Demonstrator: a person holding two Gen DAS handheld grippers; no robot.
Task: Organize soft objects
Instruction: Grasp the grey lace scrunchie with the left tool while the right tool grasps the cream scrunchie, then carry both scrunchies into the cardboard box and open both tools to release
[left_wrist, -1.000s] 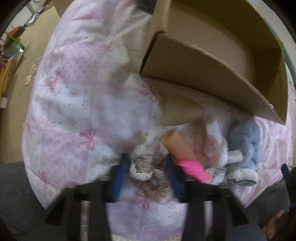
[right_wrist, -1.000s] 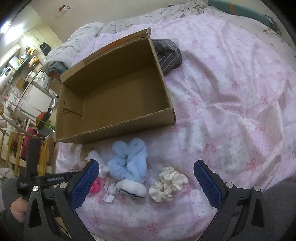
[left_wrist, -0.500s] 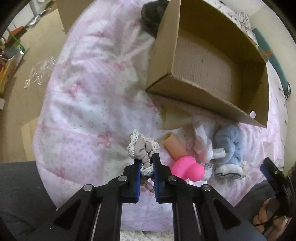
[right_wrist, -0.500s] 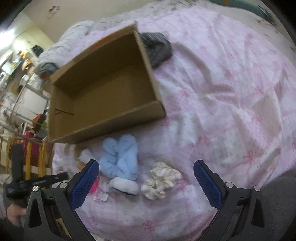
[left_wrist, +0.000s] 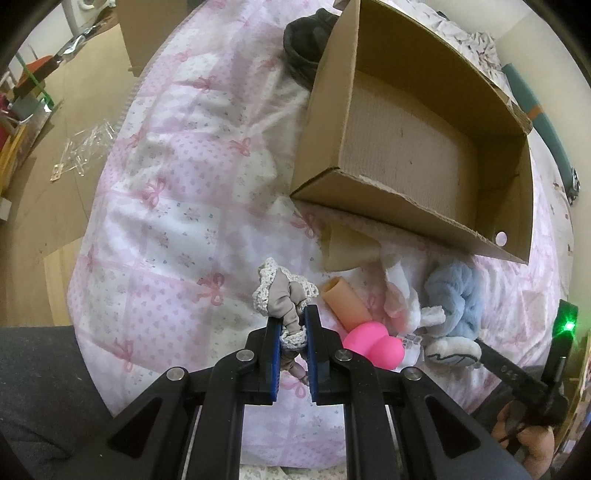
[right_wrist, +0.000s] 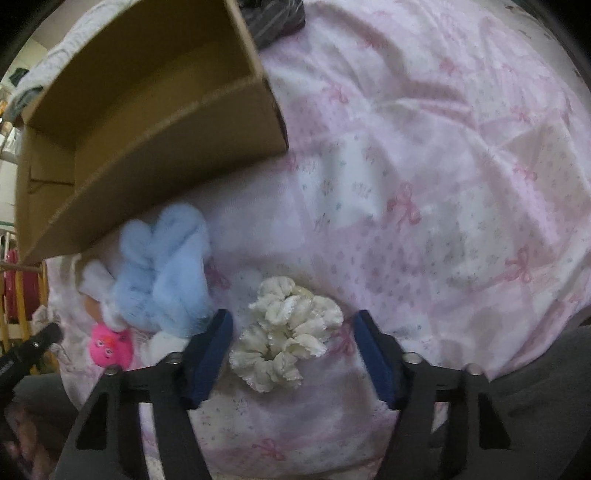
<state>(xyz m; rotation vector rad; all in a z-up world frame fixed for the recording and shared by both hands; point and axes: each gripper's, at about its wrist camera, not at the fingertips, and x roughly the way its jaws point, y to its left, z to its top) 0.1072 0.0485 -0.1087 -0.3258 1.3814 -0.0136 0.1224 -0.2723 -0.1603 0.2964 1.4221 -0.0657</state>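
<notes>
My left gripper (left_wrist: 293, 314) is shut on a grey-beige scrunchie with lace trim (left_wrist: 282, 295) and holds it just above the pink quilt (left_wrist: 177, 206). In the right wrist view my right gripper (right_wrist: 291, 321) points down at the quilt. Its jaws are closing around a cream scrunchie (right_wrist: 288, 332), and a small gap shows between each pad and the scrunchie. A fluffy blue scrunchie (right_wrist: 162, 273) (left_wrist: 454, 295), a pink toy (right_wrist: 110, 345) (left_wrist: 369, 347) and a beige tube (left_wrist: 345, 302) lie in front of the open cardboard box (left_wrist: 388, 206) (right_wrist: 166, 177), whose inside is bare.
A dark striped garment (left_wrist: 303, 48) (right_wrist: 273, 18) lies behind the box. The bed's edge drops to a wooden floor (left_wrist: 37, 184) with clutter on the left. The right gripper's body and the person's hand (left_wrist: 528, 439) show at the lower right of the left wrist view.
The left gripper closed on the lace-trimmed scrunchie and rose with it. The right gripper came down over the cream scrunchie and its jaws narrowed around it.
</notes>
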